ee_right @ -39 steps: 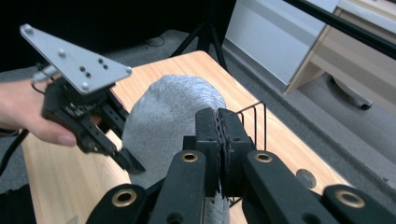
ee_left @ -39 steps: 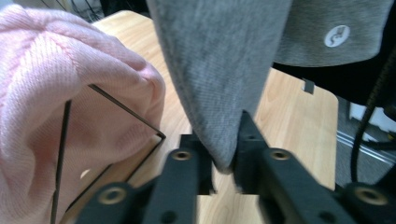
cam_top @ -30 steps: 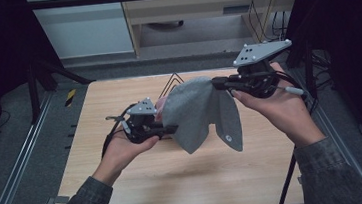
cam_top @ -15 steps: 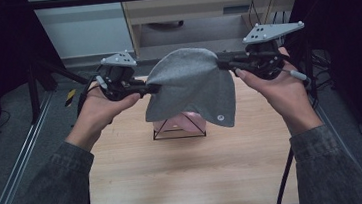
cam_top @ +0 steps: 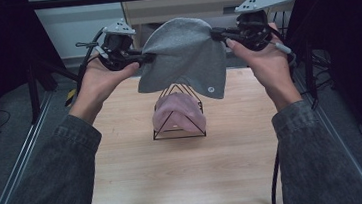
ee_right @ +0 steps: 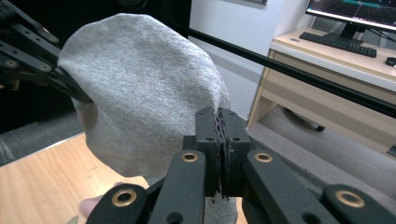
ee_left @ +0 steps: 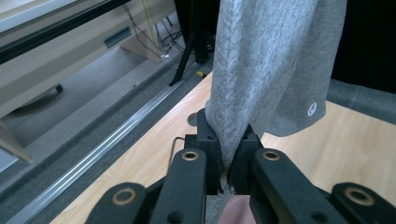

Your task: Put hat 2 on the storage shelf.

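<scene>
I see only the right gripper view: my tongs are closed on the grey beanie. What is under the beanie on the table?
Observer: A black wire stand with a pink hat already on it, directly below the grey beanie.
Operator: Is the beanie touching the stand?
Observer: No, in the high view it hangs above the stand, held up between the right tongs and the left tongs.
Operator: Does the other gripper hold it firmly?
Observer: The left gripper view shows the left tongs pinching a fold of the beanie's edge, jaws shut on it.
</scene>
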Demonstrator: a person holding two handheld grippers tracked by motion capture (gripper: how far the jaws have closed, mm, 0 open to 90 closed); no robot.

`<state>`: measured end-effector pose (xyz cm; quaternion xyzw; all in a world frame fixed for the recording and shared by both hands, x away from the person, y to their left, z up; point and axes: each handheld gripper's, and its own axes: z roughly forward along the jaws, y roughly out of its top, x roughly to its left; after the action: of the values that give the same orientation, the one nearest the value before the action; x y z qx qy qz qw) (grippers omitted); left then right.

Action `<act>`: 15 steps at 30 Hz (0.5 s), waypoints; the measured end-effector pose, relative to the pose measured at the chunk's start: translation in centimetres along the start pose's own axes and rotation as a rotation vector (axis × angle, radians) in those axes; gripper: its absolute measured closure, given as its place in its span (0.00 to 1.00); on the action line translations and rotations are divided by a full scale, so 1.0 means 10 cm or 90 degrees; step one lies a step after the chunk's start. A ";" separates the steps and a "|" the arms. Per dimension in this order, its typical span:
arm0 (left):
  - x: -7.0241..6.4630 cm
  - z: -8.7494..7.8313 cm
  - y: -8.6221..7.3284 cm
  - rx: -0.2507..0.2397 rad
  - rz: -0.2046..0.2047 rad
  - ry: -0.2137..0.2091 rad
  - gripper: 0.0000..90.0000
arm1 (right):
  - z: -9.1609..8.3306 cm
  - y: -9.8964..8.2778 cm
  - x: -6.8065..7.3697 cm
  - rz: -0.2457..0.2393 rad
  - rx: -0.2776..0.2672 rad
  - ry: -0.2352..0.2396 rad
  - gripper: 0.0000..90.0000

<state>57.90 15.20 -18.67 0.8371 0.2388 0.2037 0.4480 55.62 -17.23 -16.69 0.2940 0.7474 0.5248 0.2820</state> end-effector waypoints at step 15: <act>0.20 0.33 -0.35 0.023 -0.026 0.013 0.95 | 0.52 -0.27 -0.14 -0.004 0.052 0.006 0.98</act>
<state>60.59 15.92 -23.07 0.8380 0.2637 0.1986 0.4344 59.93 -15.76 -20.56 0.3003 0.7704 0.4944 0.2681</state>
